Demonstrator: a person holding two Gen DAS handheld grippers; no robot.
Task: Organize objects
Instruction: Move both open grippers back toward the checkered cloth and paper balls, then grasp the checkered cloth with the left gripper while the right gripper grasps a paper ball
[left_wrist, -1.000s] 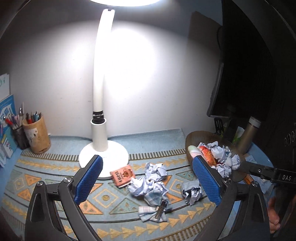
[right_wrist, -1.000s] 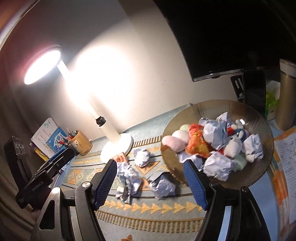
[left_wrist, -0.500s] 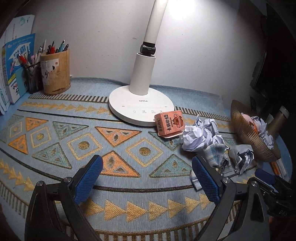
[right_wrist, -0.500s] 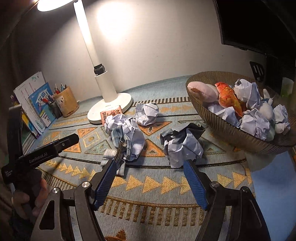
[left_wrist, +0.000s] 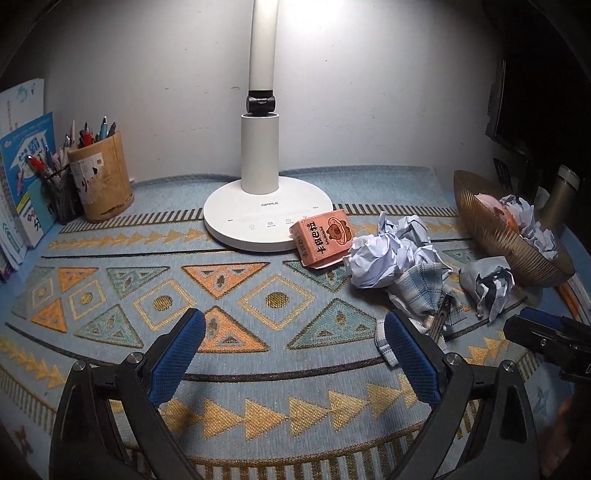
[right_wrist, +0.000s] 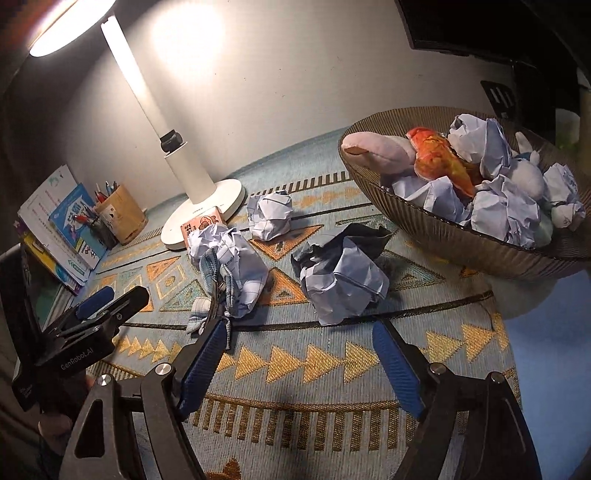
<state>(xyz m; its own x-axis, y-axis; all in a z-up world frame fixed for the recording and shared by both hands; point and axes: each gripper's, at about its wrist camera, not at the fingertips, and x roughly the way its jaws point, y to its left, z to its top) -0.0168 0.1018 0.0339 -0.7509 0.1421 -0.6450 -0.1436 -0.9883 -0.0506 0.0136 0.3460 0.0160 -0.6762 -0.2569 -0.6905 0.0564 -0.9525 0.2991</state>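
Observation:
Crumpled paper balls lie on the patterned mat: one nearest my right gripper (right_wrist: 341, 275), one beside a plaid cloth (right_wrist: 236, 262), one by the lamp base (right_wrist: 269, 216). They also show in the left wrist view (left_wrist: 376, 258), with the cloth (left_wrist: 421, 291) and an orange carton (left_wrist: 323, 236). A ribbed brown bowl (right_wrist: 476, 240) holds several paper balls and plush toys. My right gripper (right_wrist: 299, 363) is open and empty, just in front of the nearest ball. My left gripper (left_wrist: 293, 350) is open and empty, low over the mat left of the pile.
A white desk lamp (left_wrist: 258, 206) stands at the back. A pen cup (left_wrist: 99, 177) and books (left_wrist: 22, 177) are at the left. A metal flask (left_wrist: 559, 199) and a dark monitor stand behind the bowl (left_wrist: 509, 240).
Both grippers have dropped from high above the table to low over the mat. The right one has closed in on the nearest paper ball. Both stayed open.

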